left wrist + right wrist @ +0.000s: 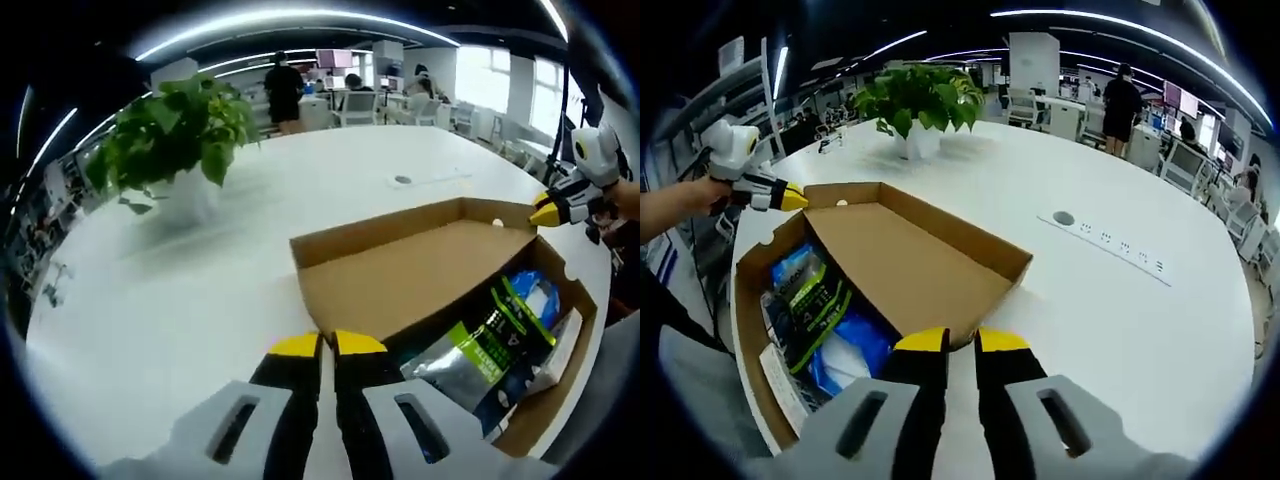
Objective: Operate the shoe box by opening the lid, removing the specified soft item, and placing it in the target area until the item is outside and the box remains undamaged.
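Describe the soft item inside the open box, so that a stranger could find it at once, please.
On the round white table lies a brown cardboard shoe box with its lid folded open. Inside lies a soft plastic pouch, dark with bright green lettering, on top of blue and white packaging; no other item there is green.

Shoe box (890, 270) open; raised lid (400, 275) slopes over the middle, blocking straight-down entry there. Opening exposed along one long side, where the green-and-black packet (805, 295) and blue bag (855, 345) lie packed close, little slack between them and the box wall. Both grippers (327, 345) (960, 340) sit at opposite lid edges. White table (1120, 330) broad and bare beyond the box. Potted plant (180, 140) stands well apart; power strip (1110, 245) lies flat.
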A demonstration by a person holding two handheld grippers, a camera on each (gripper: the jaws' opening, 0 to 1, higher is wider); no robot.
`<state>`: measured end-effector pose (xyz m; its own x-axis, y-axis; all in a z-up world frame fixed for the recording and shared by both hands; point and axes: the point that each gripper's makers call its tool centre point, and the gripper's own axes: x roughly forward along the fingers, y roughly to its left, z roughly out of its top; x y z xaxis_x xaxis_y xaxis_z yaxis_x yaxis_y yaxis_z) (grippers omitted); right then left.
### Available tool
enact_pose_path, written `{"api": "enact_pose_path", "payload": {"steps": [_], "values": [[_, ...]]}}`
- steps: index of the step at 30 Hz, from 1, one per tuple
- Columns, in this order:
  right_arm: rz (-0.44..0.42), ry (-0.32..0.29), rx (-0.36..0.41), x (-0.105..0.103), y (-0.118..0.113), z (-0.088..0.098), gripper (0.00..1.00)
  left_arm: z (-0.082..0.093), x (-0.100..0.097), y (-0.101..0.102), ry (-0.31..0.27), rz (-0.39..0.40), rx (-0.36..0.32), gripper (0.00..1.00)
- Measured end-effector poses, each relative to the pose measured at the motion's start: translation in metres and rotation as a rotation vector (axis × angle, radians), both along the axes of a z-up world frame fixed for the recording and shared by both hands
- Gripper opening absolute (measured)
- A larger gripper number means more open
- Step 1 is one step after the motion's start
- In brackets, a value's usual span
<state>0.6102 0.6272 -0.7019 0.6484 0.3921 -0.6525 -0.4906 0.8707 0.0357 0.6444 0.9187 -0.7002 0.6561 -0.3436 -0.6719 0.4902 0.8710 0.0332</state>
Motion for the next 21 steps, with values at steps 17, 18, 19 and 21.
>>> {"api": "enact_pose_path", "payload": {"steps": [17, 18, 19, 21], "values": [[0.053, -0.039, 0.008, -0.033, 0.012, 0.015, 0.16, 0.017, -0.033, 0.007, -0.019, 0.026, -0.043, 0.12], [0.057, -0.038, 0.013, -0.034, 0.013, 0.015, 0.16, 0.017, -0.036, 0.007, -0.019, 0.026, -0.046, 0.12], [0.060, -0.034, 0.019, -0.036, 0.015, 0.014, 0.16, 0.018, -0.039, 0.007, -0.018, 0.027, -0.050, 0.13], [0.069, -0.027, 0.035, -0.040, 0.021, 0.015, 0.17, 0.019, -0.044, 0.006, -0.016, 0.030, -0.061, 0.14]]}}
